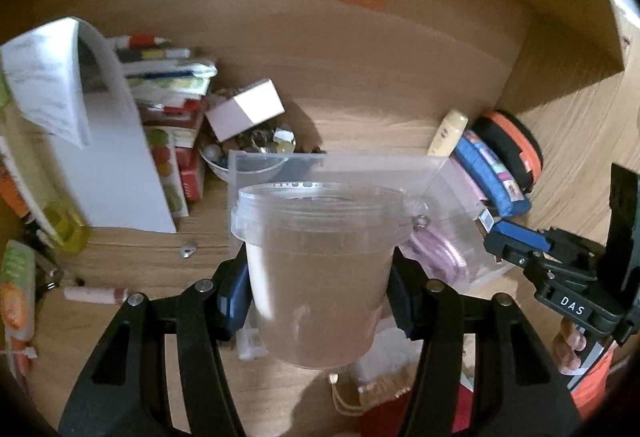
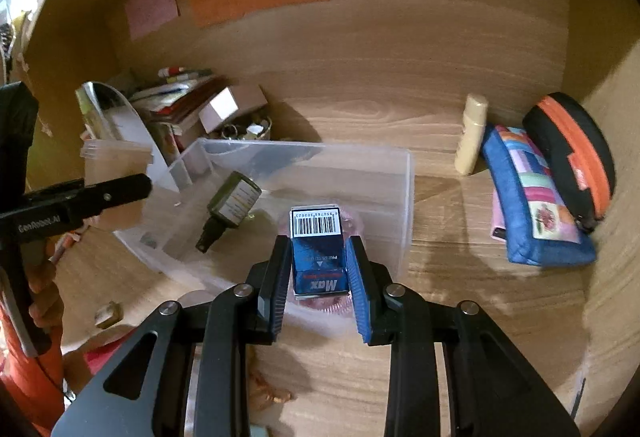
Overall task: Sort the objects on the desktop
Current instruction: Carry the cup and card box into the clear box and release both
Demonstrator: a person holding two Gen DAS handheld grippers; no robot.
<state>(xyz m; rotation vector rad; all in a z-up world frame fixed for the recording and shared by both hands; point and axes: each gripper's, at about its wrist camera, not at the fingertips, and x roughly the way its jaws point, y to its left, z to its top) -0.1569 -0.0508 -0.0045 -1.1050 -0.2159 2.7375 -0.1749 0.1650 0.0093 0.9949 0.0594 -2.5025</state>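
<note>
My left gripper [image 1: 320, 285] is shut on a clear plastic tub [image 1: 320, 269], upright and empty, held above the desk. Behind it stands a clear plastic storage box [image 1: 340, 167]. My right gripper [image 2: 318, 265] is shut on a small blue box [image 2: 318, 249] with a barcode label and "Max" printed on it, held over the near edge of the clear storage box [image 2: 392, 197]. Inside that box lie a dark green bottle [image 2: 232, 207] and something pink. The right gripper [image 1: 516, 249] shows at the right of the left wrist view, and the left gripper's finger [image 2: 104, 195] at the left of the right wrist view.
A pile of books and packets [image 1: 172, 85], a small white carton [image 1: 250, 109] and a bowl of trinkets [image 1: 256, 147] sit at the back left. A cream tube [image 2: 472, 135], blue patchwork pouch [image 2: 536, 201] and black-orange case [image 2: 572, 153] lie at the right. Wooden walls enclose the desk.
</note>
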